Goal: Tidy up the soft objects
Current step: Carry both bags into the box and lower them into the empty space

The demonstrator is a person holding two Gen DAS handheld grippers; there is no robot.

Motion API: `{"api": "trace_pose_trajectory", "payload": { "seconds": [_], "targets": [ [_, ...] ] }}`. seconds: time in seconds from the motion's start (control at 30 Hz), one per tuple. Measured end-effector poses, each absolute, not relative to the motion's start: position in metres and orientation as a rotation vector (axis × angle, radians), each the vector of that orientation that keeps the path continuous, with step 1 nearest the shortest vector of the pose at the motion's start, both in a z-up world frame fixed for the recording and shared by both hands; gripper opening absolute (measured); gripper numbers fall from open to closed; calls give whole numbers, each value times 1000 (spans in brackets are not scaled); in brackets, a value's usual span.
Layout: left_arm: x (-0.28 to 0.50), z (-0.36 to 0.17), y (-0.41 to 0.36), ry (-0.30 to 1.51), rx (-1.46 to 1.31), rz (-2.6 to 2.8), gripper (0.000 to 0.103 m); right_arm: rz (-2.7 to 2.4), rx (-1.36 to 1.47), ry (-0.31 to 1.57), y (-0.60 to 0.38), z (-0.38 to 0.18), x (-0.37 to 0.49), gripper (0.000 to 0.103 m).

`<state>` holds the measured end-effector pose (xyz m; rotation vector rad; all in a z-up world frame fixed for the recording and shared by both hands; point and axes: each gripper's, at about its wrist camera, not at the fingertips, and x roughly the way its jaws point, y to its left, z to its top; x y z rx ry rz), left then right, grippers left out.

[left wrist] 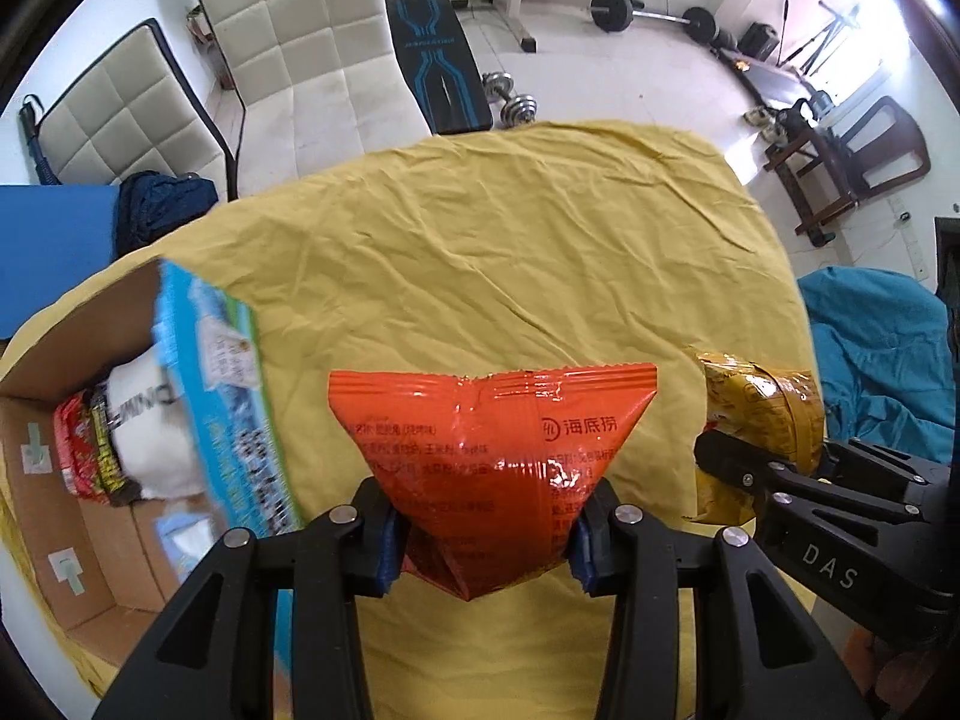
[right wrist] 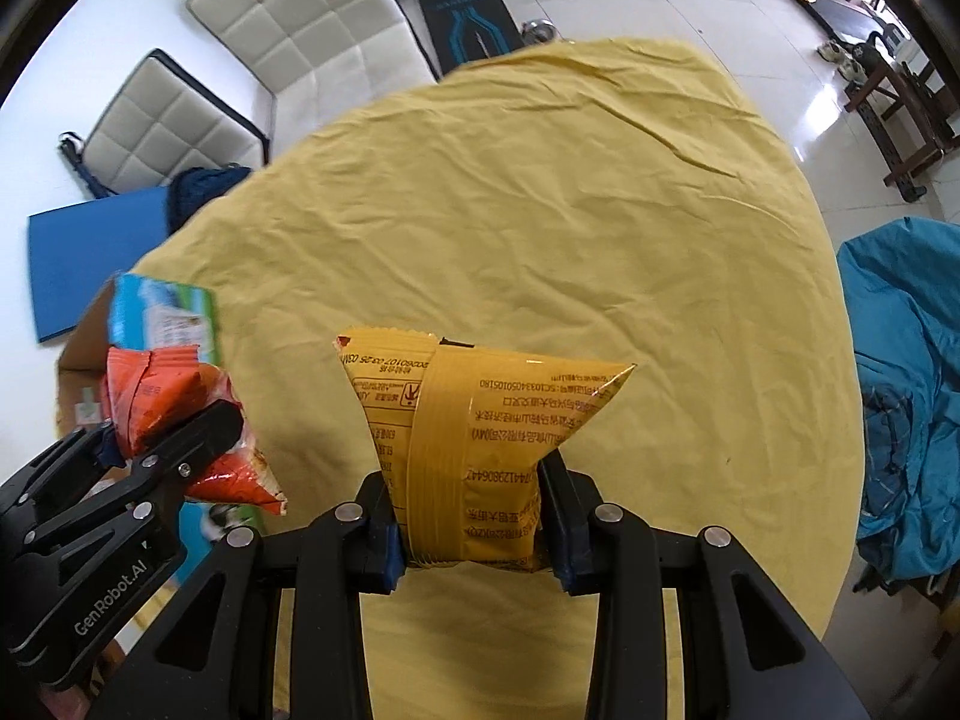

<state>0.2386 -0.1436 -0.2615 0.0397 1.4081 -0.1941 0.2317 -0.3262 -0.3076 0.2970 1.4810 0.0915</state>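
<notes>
1. The left gripper [left wrist: 486,531] has its jaws pinched onto the lower part of an orange snack packet [left wrist: 492,450], which sits between the blue pads and bulges above them. The packet is lifted clear of the yellow cloth [left wrist: 510,252] that covers the table.
2. The right gripper [right wrist: 474,525] is clamped in the same way on a yellow snack packet [right wrist: 474,438], also held off the cloth, near the middle of the table's near side. In the left wrist view this gripper shows at the right, just beside the left one.
3. The cardboard box [left wrist: 78,540] stands at the left near side of the table, its printed blue flap [left wrist: 222,396] raised on the side facing the grippers. Inside lie a white soft item [left wrist: 150,420] and a red packet [left wrist: 75,450] against the far wall; part of the floor of the box looks bare.
4. Judged from this, the step in hand is the carry: both packets are picked up and neither is in the box yet. The orange one is nearer to it.
5. The next move calls for bringing the left gripper leftward over the raised flap, lowering the orange packet into the bare part, then letting the jaws part. The right gripper must wait or follow behind, as the two are close together.
6. The packets are puffy and slick, so the grip may slip or crush the contents if squeezed harder.
</notes>
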Motion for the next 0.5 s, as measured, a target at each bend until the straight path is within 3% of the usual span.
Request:
{"api": "trace_pose_trajectory", "payload": {
  "seconds": [0.5],
  "targets": [
    [190,-193,-11,1314,-51,-142,39,294,264,1401,-190,-230,199,38]
  ]
}}
